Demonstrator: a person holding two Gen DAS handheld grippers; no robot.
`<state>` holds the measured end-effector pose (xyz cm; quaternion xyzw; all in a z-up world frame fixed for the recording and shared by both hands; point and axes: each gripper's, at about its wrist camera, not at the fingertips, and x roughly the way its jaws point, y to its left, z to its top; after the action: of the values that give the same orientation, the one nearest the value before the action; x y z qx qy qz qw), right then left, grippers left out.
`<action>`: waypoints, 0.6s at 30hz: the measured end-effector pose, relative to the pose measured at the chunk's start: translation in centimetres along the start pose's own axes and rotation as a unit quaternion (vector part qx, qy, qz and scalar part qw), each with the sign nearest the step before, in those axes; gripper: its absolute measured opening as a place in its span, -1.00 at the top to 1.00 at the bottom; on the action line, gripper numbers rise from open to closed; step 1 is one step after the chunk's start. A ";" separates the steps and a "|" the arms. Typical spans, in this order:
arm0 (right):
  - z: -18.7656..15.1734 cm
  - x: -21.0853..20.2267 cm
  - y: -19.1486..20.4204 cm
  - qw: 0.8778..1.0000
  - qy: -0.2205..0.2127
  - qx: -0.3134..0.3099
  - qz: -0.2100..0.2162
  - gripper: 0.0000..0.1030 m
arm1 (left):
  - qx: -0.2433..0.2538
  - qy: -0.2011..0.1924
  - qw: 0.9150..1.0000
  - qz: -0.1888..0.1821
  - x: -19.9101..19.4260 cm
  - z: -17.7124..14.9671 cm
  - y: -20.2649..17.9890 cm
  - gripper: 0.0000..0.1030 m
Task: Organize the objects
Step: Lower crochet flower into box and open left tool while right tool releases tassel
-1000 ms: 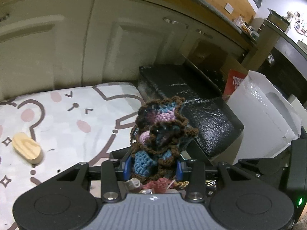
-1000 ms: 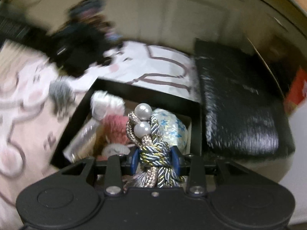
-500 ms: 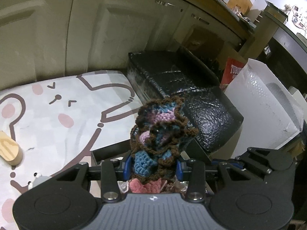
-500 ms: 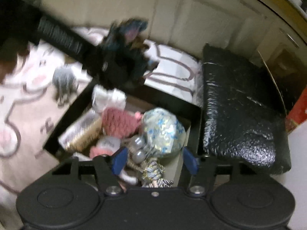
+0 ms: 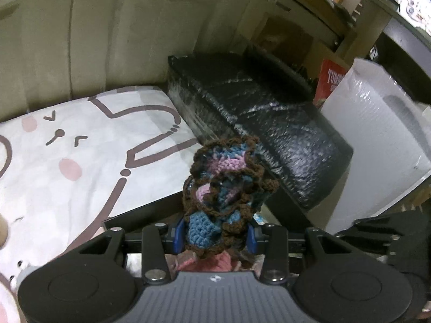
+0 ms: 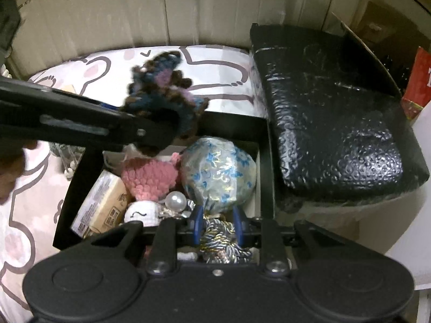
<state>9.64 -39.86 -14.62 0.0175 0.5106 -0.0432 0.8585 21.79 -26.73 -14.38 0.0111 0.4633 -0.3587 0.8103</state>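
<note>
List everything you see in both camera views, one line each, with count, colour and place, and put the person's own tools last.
Open black box: one, black, on the mat, holding small items.
Foil-wrapped ball with blue flowers: one, silver-blue, in the box, right side.
Pink crocheted piece: one, pink, in the box, middle.
White crocheted face ball: one, white, in the box, near side.
Pearl bead: one, white, beside the face ball.
Wrapped tan packet: one, tan, in the box, left side.
Black padded block: one, right of the box.
Cartoon-print mat: one, white and pink.
Left tool: shut on a brown-edged blue-pink crochet flower, above the box.
Right tool: shut on a braided blue-gold cord.
</note>
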 end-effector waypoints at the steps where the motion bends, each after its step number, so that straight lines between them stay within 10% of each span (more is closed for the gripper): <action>1: 0.0 0.0 0.0 1.000 0.000 0.000 0.001 0.52 | 0.005 0.008 1.000 0.003 0.6 -0.1 -0.1 0.15; 13: 0.0 0.3 -0.2 1.000 0.006 0.002 0.006 0.51 | 0.022 0.080 0.996 0.018 2.9 -0.9 0.0 0.36; 18: -0.1 -0.1 -0.4 1.000 0.000 0.008 0.011 0.50 | 0.032 0.076 0.996 -0.010 1.9 -0.9 -0.5 -0.12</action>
<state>9.47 -40.21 -14.58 0.0301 0.5102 -0.0375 0.8587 21.40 -27.86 -16.16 0.0601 0.5121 -0.3797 0.7681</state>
